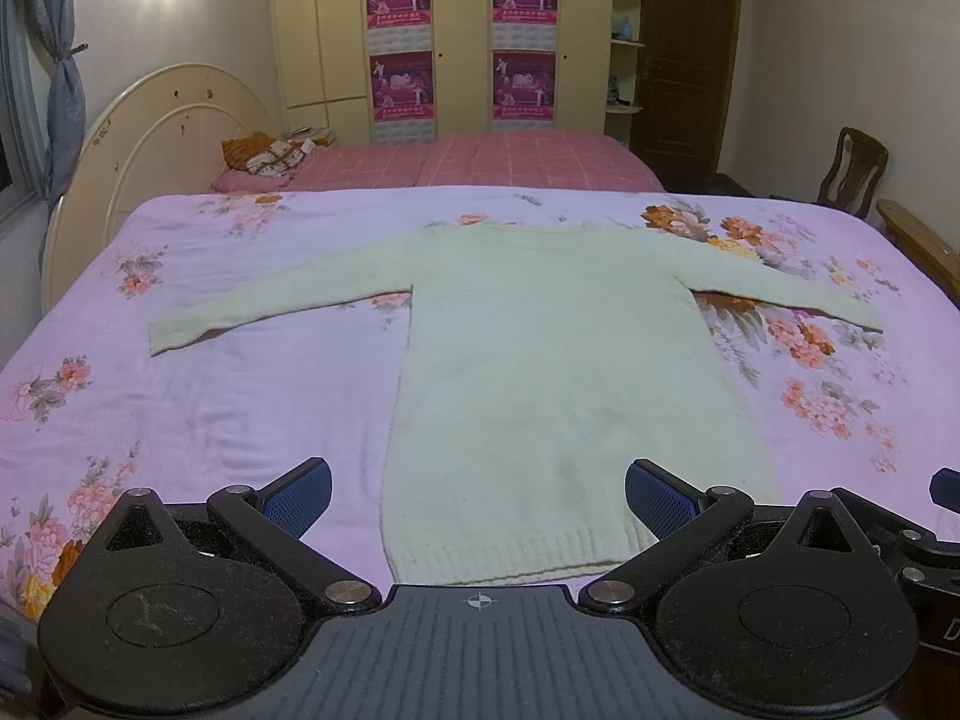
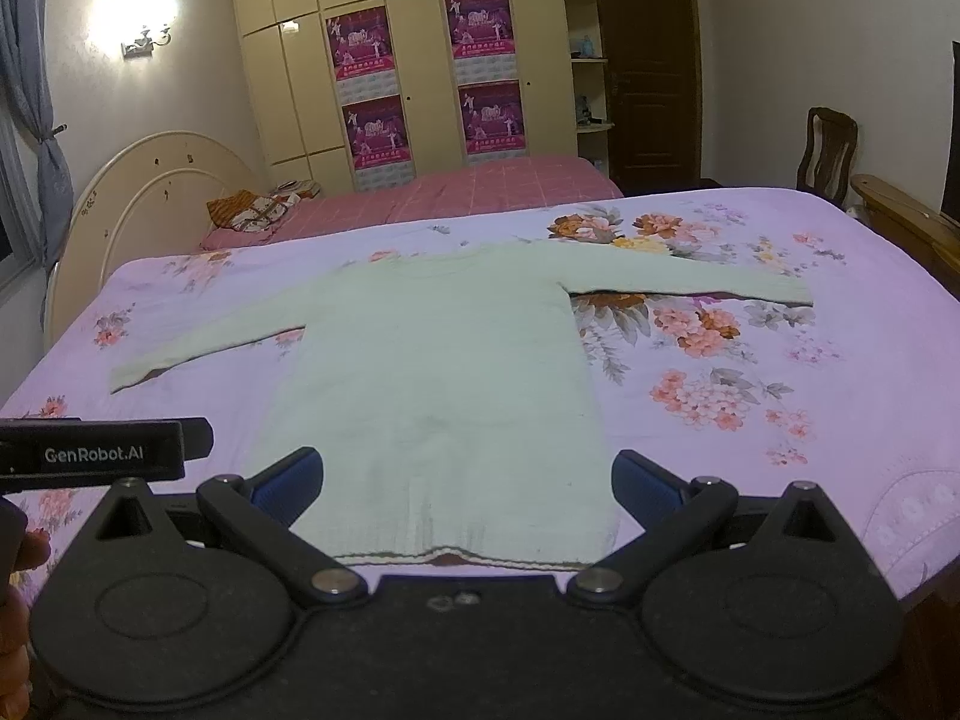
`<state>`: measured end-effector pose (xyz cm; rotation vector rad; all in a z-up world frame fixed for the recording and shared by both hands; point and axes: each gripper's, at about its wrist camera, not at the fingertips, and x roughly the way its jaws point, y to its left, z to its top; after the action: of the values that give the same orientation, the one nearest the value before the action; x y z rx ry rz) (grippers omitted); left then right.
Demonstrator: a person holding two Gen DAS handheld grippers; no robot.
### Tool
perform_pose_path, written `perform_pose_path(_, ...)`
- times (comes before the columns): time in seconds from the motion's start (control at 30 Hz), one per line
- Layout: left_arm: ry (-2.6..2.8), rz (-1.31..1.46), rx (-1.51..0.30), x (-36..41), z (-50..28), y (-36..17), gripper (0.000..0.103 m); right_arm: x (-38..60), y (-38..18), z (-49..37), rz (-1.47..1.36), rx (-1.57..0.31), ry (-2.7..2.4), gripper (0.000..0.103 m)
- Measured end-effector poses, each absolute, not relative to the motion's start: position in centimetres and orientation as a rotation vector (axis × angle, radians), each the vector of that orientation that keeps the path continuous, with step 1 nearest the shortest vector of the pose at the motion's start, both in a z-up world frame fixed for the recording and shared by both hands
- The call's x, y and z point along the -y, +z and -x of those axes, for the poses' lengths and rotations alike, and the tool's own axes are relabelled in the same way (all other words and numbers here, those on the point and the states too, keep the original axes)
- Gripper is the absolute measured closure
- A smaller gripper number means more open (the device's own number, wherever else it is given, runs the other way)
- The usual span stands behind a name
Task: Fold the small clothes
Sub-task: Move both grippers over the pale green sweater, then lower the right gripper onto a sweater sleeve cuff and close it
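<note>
A pale green knitted sweater [image 1: 540,372] lies flat on the floral purple bedspread [image 1: 180,408], both sleeves spread out sideways, hem toward me. My left gripper [image 1: 478,495] is open and empty, held above the hem, its blue pads on either side of the body. The sweater [image 2: 444,372] also shows in the right wrist view on the bedspread [image 2: 750,450]. My right gripper [image 2: 467,483] is open and empty, also just above the hem. The left gripper's body [image 2: 102,453] shows at the left edge of the right wrist view.
A second bed with a pink checked cover [image 1: 480,159] and a cream headboard [image 1: 168,120] stands behind. A wardrobe with posters [image 1: 462,36], a dark door [image 1: 690,54] and a wooden chair [image 1: 852,171] line the back. A wooden bed frame [image 2: 906,222] runs along the right.
</note>
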<state>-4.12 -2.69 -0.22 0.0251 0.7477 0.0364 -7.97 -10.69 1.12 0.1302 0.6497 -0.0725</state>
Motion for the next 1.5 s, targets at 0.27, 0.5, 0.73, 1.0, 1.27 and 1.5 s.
perform_pose_path(0.27, 0.036, -0.024, -0.749, 2.5, 4.1, -0.3, 0.0, 10.7, 1.0, 7.9, -0.126, -0.641, -0.073, 0.001)
perform_pose_path(0.5, 0.041, -0.024, -0.751, 2.3, 3.7, -0.5, 0.0, 10.7, 1.0, 7.9, -0.121, -0.645, -0.078, 0.001)
perform_pose_path(0.73, 0.044, -0.026, -0.758, 2.1, 2.6, -1.0, 0.0, 10.8, 0.6, 7.3, -0.091, -0.593, -0.098, 0.001)
perform_pose_path(1.0, 0.053, -0.037, -0.777, 2.3, -0.2, -1.8, 0.0, 11.4, 0.6, 5.6, -0.047, -0.603, -0.131, 0.001)
perform_pose_path(1.27, 0.063, -0.059, -0.795, 3.3, -4.9, -3.0, 0.0, 13.1, 0.0, 2.2, -0.088, -0.63, -0.143, 0.001)
perform_pose_path(1.5, 0.06, -0.071, -0.816, 5.5, -10.3, -4.2, 0.0, 16.0, -0.8, -2.2, -0.11, -0.65, -0.176, 0.001)
